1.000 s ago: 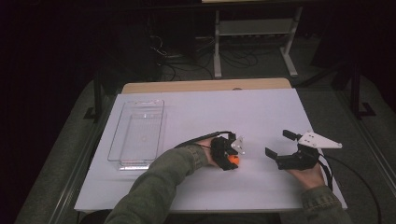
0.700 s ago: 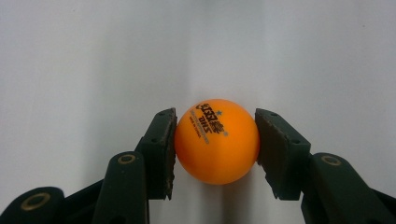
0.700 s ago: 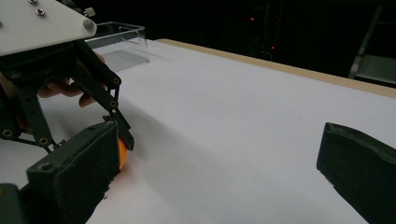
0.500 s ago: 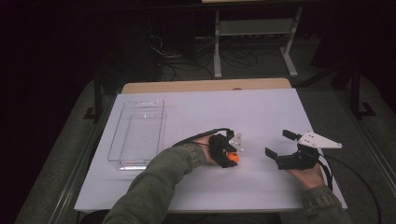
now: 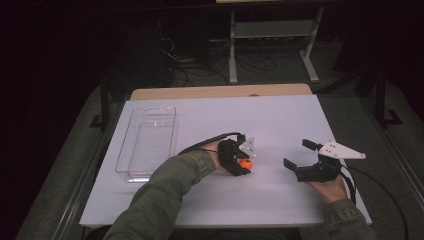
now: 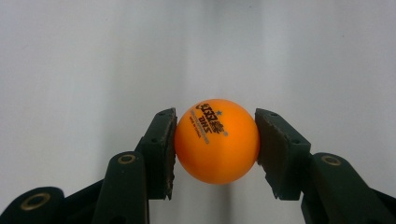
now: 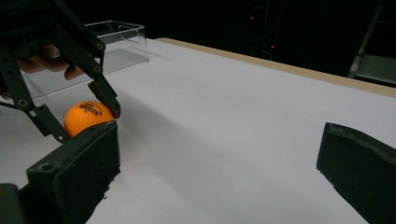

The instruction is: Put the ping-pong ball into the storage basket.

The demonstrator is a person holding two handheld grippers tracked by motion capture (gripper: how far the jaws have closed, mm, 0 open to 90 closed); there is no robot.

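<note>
Left tool [image 6: 216, 140] clamped on an orange ball [image 6: 216, 141], one pad on each side, both pads in contact. Black print on the ball's upper face, turned toward the tool's own camera. In the right gripper view the same ball [image 7: 87, 116] sits between the left tool's two thin black fingers, just above the white worktop [image 7: 224, 121]; can't tell from there whether it touches the surface. In the high view the left tool [image 5: 243, 164] is near the middle of the worktop [image 5: 280, 115], a bit toward the person's edge, ball [image 5: 245, 163] at its tip. A green sleeve [image 5: 165, 190] comes in from bottom left.

Right tool [image 5: 297, 156] wide, nothing between its jaws. It's on the right side of the worktop, held by a hand [image 5: 327, 186], well apart from the left tool, jaws pointing toward the ball.

Clear plastic tray [image 5: 148, 140] lies on the left part of the worktop, long side running away from the person, near the left forearm but not touching it. Same tray [image 7: 100, 49] is behind the left tool in the right gripper view.
</note>
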